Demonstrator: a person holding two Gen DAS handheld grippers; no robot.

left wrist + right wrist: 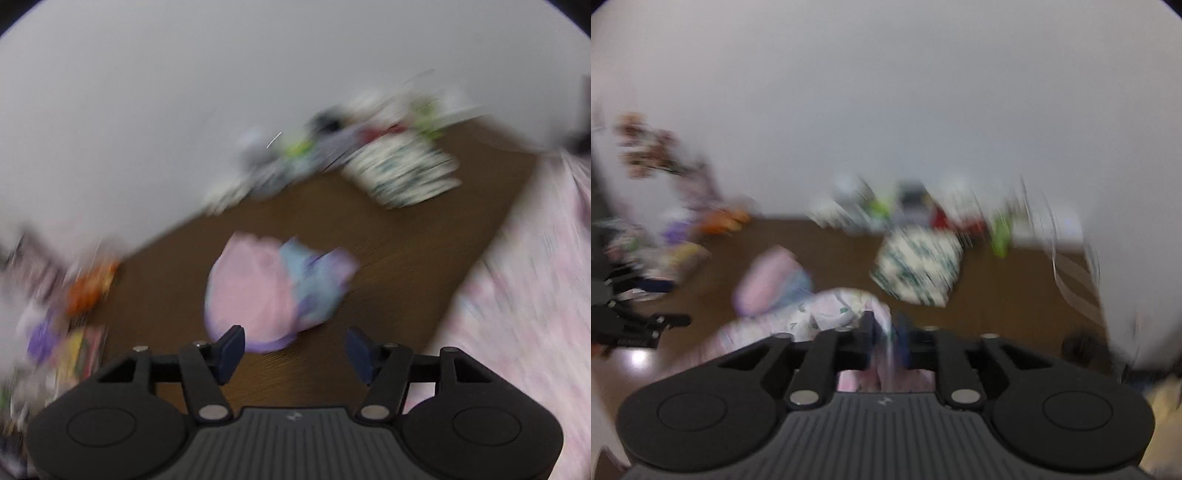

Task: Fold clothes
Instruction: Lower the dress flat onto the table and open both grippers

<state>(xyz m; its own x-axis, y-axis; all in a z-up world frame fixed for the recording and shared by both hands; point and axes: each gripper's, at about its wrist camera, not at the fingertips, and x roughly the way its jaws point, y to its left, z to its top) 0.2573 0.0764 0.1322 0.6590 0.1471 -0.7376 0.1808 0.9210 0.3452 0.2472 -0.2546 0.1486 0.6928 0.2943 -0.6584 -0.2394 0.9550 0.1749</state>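
Both views are motion-blurred. My left gripper (295, 350) is open and empty above the brown table (388, 258). A crumpled pink, blue and lilac garment (273, 291) lies on the table just beyond its fingers. My right gripper (886, 332) is shut on a pale pink patterned cloth (834, 310), which trails down to the left. The same cloth fills the right side of the left wrist view (524, 295). The pink and blue garment also shows in the right wrist view (772, 284). The left gripper appears at the left edge of the right wrist view (639, 325).
A folded white cloth with dark green print (402, 173) (919, 266) lies farther back on the table. Blurred clutter (295, 155) lines the back edge against a pale wall. Orange and purple items (88, 288) sit at the left edge.
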